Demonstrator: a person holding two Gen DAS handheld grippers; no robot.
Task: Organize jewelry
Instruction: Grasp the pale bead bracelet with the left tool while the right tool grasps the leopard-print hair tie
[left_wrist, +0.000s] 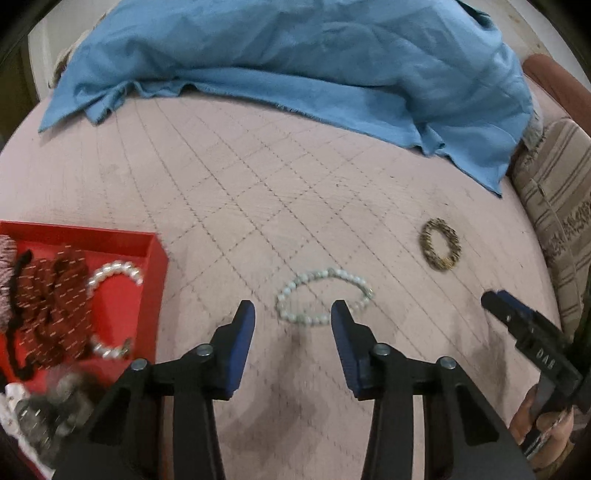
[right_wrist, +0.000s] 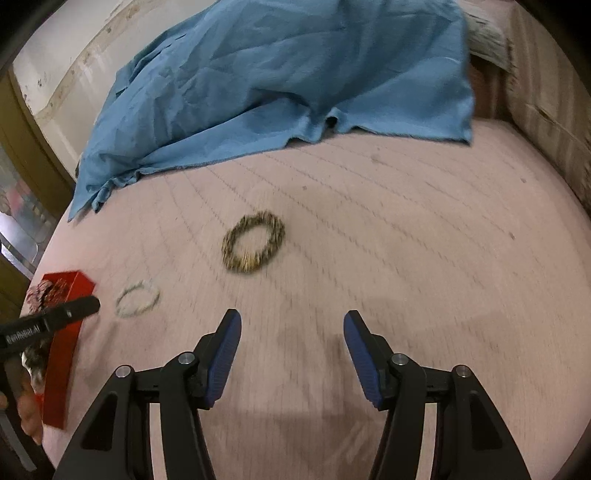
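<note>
Two bracelets lie loose on the pink quilted bed cover. Pale bead bracelet sits just ahead of my left fingers; right pad overlaps its near rim in view, contact not discernible. Jaws apart, nothing grasped. Gold-brown bracelet lies farther right, ahead of my right fingers, well apart from them; those jaws also spread, empty. Red tray at the left of the pale bracelet, near but not touching, holds a pearl bracelet, dark red beaded strands and other blurred pieces. Blue cloth heaped at the far side. Striped cushion at the right edge. Cover between fingers and bracelets unobstructed.
</note>
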